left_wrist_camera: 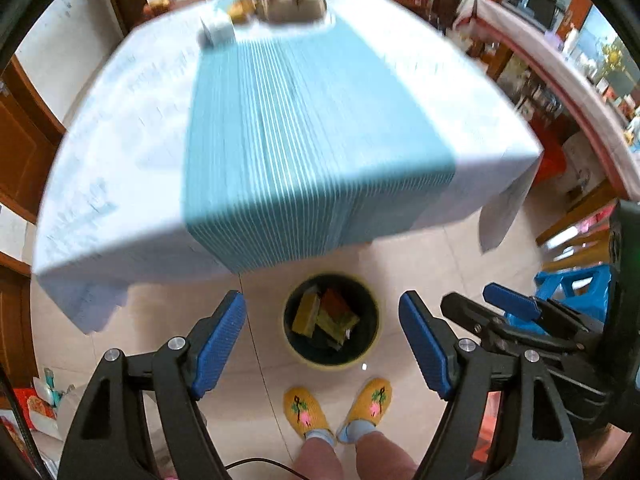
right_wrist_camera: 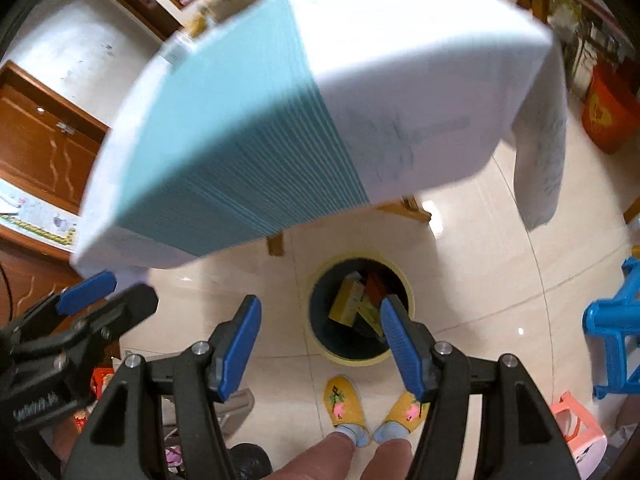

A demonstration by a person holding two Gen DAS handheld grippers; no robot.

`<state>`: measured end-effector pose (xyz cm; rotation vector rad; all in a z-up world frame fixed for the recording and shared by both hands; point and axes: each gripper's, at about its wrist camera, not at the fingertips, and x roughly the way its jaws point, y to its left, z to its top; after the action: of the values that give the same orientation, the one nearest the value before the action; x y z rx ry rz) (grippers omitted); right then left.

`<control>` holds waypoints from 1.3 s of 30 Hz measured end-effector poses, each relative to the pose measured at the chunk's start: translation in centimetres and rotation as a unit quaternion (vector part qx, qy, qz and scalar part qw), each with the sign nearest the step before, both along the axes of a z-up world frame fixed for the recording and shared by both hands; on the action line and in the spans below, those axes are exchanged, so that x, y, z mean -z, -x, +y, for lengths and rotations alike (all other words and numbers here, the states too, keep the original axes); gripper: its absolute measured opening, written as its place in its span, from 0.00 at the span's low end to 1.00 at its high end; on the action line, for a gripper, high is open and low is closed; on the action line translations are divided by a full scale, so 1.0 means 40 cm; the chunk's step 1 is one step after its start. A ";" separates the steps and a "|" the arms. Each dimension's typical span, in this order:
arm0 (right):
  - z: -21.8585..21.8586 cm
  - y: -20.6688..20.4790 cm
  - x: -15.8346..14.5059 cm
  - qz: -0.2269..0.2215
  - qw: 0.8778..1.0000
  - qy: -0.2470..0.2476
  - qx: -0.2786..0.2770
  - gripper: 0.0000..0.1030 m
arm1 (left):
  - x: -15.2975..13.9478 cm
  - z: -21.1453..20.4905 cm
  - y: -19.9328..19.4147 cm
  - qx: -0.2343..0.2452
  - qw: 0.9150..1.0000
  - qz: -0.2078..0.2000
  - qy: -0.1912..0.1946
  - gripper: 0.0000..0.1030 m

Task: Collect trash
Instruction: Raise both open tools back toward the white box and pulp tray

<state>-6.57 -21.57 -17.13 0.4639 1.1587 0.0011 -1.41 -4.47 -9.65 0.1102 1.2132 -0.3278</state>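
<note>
A round trash bin (left_wrist_camera: 370, 320) with a pale yellow rim stands on the tiled floor just in front of the table, also in the right wrist view (right_wrist_camera: 320, 320). Inside lie crumpled yellow and red cartons (left_wrist_camera: 324, 314) (right_wrist_camera: 350, 302). My left gripper (left_wrist_camera: 322, 344) hangs high above the bin, open, with nothing between its blue pads. My right gripper (right_wrist_camera: 320, 344) is beside it at about the same height, open and empty too. Each one shows at the edge of the other's view: the right gripper (left_wrist_camera: 476, 300), the left gripper (right_wrist_camera: 112, 296).
A table (left_wrist_camera: 120, 140) with a white cloth and a blue striped runner (left_wrist_camera: 304, 140) fills the upper view; blurred clutter (left_wrist_camera: 296, 0) and a white box (left_wrist_camera: 218, 28) sit at its far end. A person's feet in yellow slippers (left_wrist_camera: 308, 412) stand near the bin. Blue plastic stools (right_wrist_camera: 612, 320) stand right.
</note>
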 end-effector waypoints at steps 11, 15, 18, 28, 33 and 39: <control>-0.017 -0.022 -0.332 -0.125 0.991 0.030 -0.040 0.61 | -0.307 0.037 -0.035 -0.058 0.994 -0.082 0.042 0.75; -0.021 -0.036 -0.404 -0.160 0.985 0.030 -0.056 0.61 | -0.382 0.030 -0.038 -0.076 0.990 -0.110 0.048 0.75; -0.024 -0.053 -0.447 -0.187 0.979 0.033 -0.073 0.61 | -0.416 0.030 -0.040 -0.086 0.988 -0.121 0.050 0.75; -0.005 -0.135 -0.476 -0.215 0.970 0.030 -0.111 0.61 | -0.433 0.020 -0.092 -0.090 0.987 -0.132 0.030 0.75; 0.003 -0.189 -0.455 -0.205 0.972 0.034 -0.111 0.61 | -0.404 0.021 -0.172 -0.078 0.989 -0.122 0.023 0.75; 0.024 -0.302 -0.429 -0.190 0.976 0.052 -0.093 0.61 | -0.357 0.046 -0.346 -0.049 0.993 -0.100 0.026 0.75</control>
<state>5.51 -20.62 0.04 0.2471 0.8156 0.1841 12.44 -2.61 4.64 0.0374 1.0069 -0.2569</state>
